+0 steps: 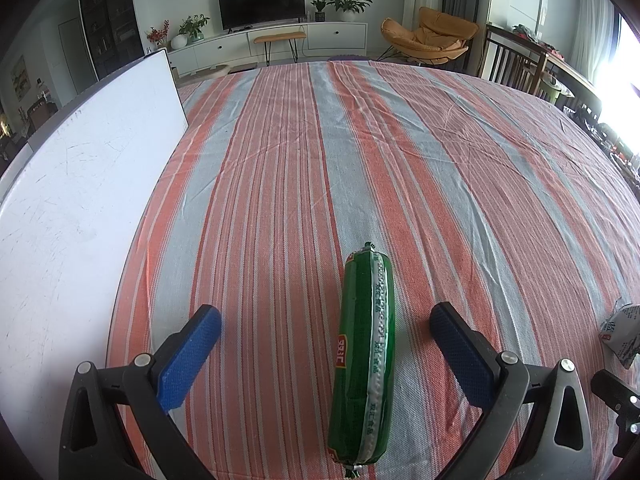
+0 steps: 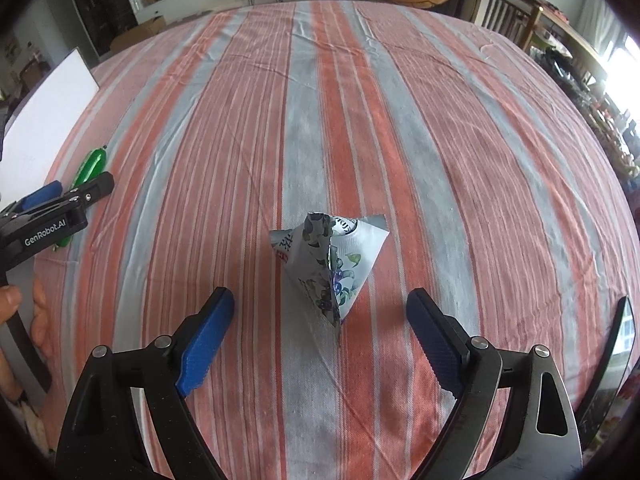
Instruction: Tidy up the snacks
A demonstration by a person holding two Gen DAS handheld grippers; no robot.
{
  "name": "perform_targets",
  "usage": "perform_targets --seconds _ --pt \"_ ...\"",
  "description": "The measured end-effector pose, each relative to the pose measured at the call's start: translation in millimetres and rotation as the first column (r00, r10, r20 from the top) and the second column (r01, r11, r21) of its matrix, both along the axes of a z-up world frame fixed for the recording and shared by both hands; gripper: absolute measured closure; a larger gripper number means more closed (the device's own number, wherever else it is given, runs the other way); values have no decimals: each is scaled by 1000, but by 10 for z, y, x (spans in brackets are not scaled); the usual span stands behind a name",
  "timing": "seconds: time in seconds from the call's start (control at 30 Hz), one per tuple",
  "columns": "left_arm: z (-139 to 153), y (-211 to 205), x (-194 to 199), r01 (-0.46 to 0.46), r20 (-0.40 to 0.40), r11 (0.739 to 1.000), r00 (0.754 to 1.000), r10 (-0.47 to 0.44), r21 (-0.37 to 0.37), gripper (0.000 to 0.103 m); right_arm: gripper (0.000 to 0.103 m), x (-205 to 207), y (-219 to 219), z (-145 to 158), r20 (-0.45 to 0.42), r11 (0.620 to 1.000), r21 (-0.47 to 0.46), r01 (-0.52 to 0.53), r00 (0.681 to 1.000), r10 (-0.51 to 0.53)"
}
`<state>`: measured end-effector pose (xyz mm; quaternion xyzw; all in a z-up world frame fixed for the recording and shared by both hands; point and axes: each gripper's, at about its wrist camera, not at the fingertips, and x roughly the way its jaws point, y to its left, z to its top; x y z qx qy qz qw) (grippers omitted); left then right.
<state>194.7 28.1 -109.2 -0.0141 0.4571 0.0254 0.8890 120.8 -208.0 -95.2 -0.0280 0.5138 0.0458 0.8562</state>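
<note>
Striped orange-and-grey tablecloth (image 1: pixel 280 184) covers the whole work surface, with a white board (image 1: pixel 80 184) along its left edge and a living room with a TV (image 1: pixel 261 4) and an orange chair (image 1: pixel 432 34) behind. Left gripper (image 1: pixel 326 320) hangs wide open and holds nothing, its blue pads either side of a green sausage stick (image 1: pixel 362 360) lying flat on the cloth, clear of both pads. Right gripper (image 2: pixel 320 304) is also spread wide and empty, with a pyramid-shaped snack packet (image 2: pixel 332 256) sitting on the cloth just ahead of and between its fingers, untouched.
</note>
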Motion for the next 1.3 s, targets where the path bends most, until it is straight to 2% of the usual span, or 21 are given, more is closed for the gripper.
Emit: perform_targets --seconds 0.13,0.53,0.57,0.63,0.7,0.73,0.8,0.9,0.97,1.1,1.17,1.2,1.23,1.3 --pt "0 0 0 0 0 1000 1000 0 0 0 12 -91 -6 -13 54 1000 7 4 999 -5" --pt "3 7 4 0 0 1000 1000 0 -3 0 12 27 -7 22 -3 1000 15 -10 1000 10" --pt "4 12 6 0 -1 1000 1000 0 -6 0 12 19 -55 35 -6 999 50 -12 1000 12" --pt "1 14 11 1 -2 1000 1000 -1 -8 0 13 18 -266 95 -10 976 216 14 1000 -12" --pt "4 20 17 10 -10 1000 1000 -10 -15 0 13 28 -561 135 -43 914 397 88 996 -77" --pt "9 23 20 28 -26 999 999 -28 -18 0 13 34 -716 158 -61 882 452 133 991 -119" --pt "24 27 33 75 -84 997 994 -77 -24 0 13 45 -912 219 -72 860 478 178 984 -164" --pt "67 51 -26 111 -131 990 984 -122 -89 1 13 59 -899 289 -66 902 406 148 989 -133" --pt "131 68 -81 131 -135 983 980 -148 -128 7 13 72 -747 305 -57 930 352 108 994 -94" --pt "229 52 -133 140 -119 987 982 -148 -75 16 16 161 -423 231 -19 964 258 58 998 -55" --pt "182 -3 -126 155 -146 987 976 -161 -52 28 17 203 -346 133 -23 967 242 74 997 -71" --pt "144 -39 -127 162 -159 986 973 -165 -33 37 38 212 -344 95 -23 967 240 86 996 -83" --pt "148 -75 -147 173 -126 985 977 -172 -2 52 70 220 -356 82 -17 968 229 107 994 -106" --pt "181 -116 -169 197 -95 980 976 -198 -23 81 72 203 -423 93 -16 952 270 146 989 -147"
